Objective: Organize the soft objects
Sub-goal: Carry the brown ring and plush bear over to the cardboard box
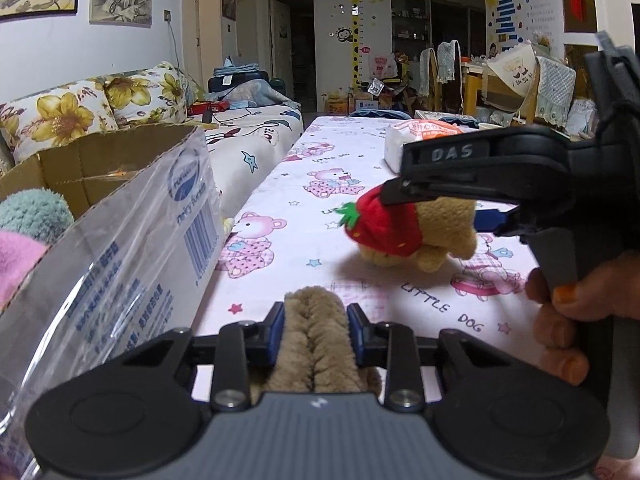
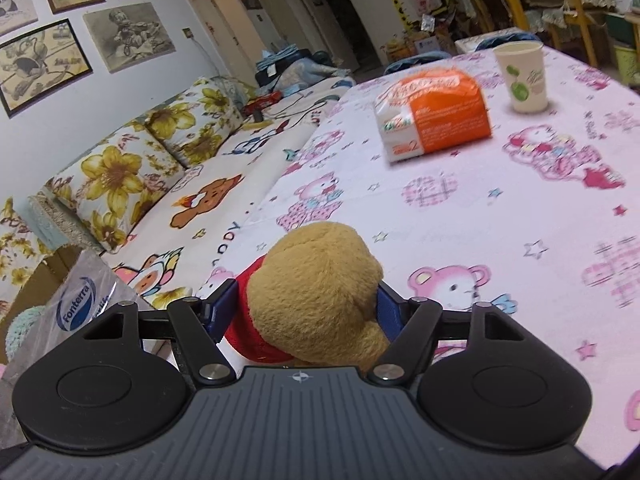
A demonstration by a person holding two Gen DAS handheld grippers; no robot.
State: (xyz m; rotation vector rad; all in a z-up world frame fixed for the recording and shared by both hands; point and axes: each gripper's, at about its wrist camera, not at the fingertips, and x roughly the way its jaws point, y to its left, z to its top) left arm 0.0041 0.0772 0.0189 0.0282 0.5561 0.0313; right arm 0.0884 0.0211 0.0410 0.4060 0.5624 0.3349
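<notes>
At the bottom of its view, the left claw [image 1: 315, 334] pinches a tan plush [image 1: 314, 340]; the right claw [image 2: 308, 312] clamps a teddy bear [image 2: 320, 292] on the worktop [image 2: 500, 220].

The left gripper [image 1: 315, 334] sits at 6 o'clock in its own view, its blue pads [image 1: 276, 332] drawn narrow and pressing both sides of a tan plush [image 1: 314, 344]. The right gripper [image 1: 436, 196] reaches in from 3 o'clock in that view, held by a hand [image 1: 560, 320] whose fingers wrap its handle at 4 o'clock. In the right wrist view its jaws stand wide, blue pads [image 2: 386, 306] against the flanks of a bear [image 2: 320, 292].
</notes>
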